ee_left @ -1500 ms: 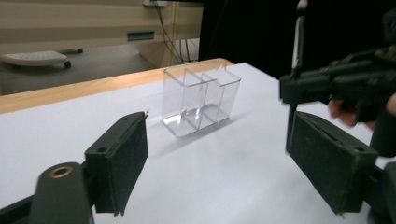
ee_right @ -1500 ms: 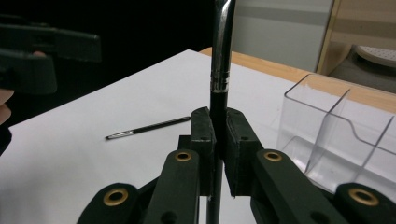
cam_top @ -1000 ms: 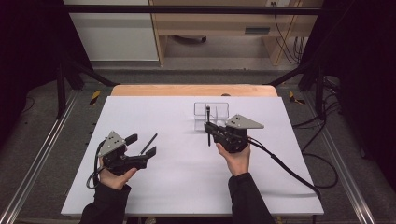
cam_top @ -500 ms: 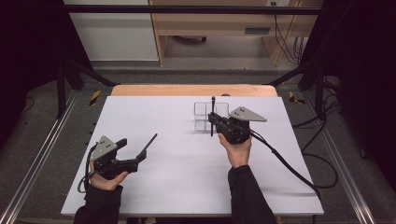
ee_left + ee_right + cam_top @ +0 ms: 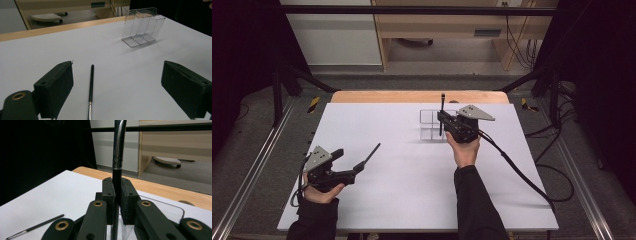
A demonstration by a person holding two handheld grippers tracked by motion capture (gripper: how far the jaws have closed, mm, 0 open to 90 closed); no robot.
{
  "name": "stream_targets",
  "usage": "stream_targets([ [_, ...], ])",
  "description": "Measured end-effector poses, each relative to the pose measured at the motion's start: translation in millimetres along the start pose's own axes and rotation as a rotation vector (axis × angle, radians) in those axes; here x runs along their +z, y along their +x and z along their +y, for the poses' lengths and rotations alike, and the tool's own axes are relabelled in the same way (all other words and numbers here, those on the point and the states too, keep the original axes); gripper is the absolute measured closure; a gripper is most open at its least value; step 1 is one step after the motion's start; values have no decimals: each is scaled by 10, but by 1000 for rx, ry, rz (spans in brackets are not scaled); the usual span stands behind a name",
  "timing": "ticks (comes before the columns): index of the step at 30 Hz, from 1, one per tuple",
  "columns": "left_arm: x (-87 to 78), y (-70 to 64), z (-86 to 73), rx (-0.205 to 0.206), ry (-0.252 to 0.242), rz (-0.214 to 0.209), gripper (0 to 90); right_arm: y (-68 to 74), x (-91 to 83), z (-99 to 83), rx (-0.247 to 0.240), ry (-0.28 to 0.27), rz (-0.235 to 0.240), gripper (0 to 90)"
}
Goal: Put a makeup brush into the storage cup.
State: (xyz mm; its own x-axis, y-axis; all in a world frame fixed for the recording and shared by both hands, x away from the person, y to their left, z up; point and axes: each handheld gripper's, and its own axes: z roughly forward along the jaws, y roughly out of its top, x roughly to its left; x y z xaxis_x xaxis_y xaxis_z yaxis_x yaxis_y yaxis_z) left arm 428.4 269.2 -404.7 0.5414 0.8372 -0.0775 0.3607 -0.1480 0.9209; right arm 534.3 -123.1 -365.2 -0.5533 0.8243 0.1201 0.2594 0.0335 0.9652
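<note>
Right gripper (image 5: 442,118): pressed together on a brush (image 5: 442,112), upright, just above the holder (image 5: 428,125); in the right gripper view (image 5: 116,195), pinching the black handle (image 5: 116,177) below the metal ferrule.
Left gripper (image 5: 362,164): spread wide, low over the near-left bench (image 5: 402,165), holding nothing; jaws well apart in the left gripper view (image 5: 117,87).
Second brush (image 5: 91,87): flat on the bench, between the left jaws, nearer the left one, touching neither.
Holder: clear, compartmented, toward the far edge of the bench (image 5: 141,27).

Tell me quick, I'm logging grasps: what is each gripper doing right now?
Left gripper: open, holding nothing; a brush lies on the table between its jaws.
Right gripper: closed on an upright brush above the clear organizer.
</note>
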Motion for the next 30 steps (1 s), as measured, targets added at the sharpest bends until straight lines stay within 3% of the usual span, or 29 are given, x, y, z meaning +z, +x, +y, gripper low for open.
stream_targets([
  [30,8,14,-6,4,6,0,100,-279,351,228,10,11,-81,837],
])
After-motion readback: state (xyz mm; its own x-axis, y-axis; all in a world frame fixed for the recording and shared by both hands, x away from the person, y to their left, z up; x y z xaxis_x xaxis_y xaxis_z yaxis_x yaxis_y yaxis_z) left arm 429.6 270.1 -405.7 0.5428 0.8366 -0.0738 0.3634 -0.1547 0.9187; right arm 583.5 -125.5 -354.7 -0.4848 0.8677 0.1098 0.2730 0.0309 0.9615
